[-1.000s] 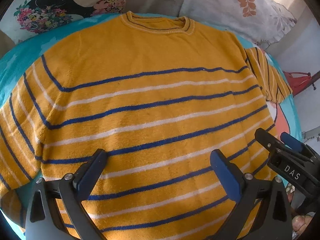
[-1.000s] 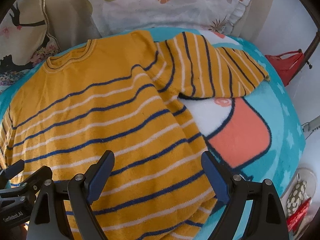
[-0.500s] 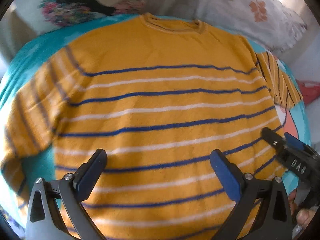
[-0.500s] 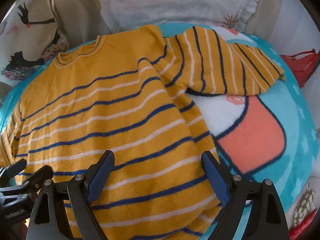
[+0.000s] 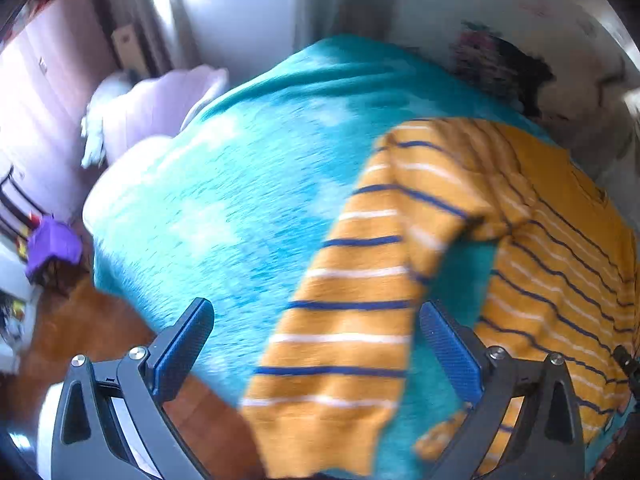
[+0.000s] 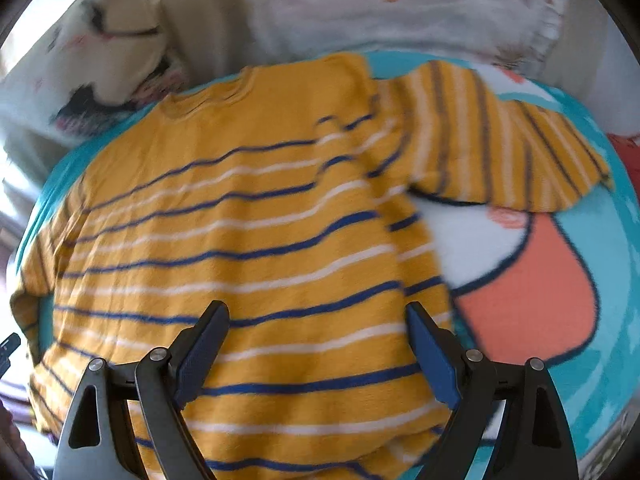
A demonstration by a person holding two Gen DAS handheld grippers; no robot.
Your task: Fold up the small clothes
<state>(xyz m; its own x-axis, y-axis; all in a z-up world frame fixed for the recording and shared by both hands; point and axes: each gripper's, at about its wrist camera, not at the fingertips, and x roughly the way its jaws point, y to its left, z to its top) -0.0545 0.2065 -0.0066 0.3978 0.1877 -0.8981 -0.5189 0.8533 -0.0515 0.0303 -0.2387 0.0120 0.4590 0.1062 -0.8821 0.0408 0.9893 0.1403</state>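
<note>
One sweater (image 6: pixel 248 240), yellow with blue and white stripes, lies spread flat on a teal blanket (image 6: pixel 600 280), collar toward two pillows (image 6: pixel 380 8). Its one sleeve (image 6: pixel 500 152) reaches sideways over the blanket's white and coral print; its other sleeve (image 5: pixel 352 312) runs down toward the blanket's near edge.

The left gripper (image 5: pixel 316 356) has its jaws wide apart and holds nothing; that sleeve lies between and beyond its two blue pads (image 5: pixel 182 354), and whether they touch it cannot be told through the blur. It points toward the blanket's side edge, with brown floor (image 5: pixel 80 332) below.

The right gripper (image 6: pixel 316 356) is also spread wide and empty, hovering over the sweater's lower body, aimed at the collar.
</note>
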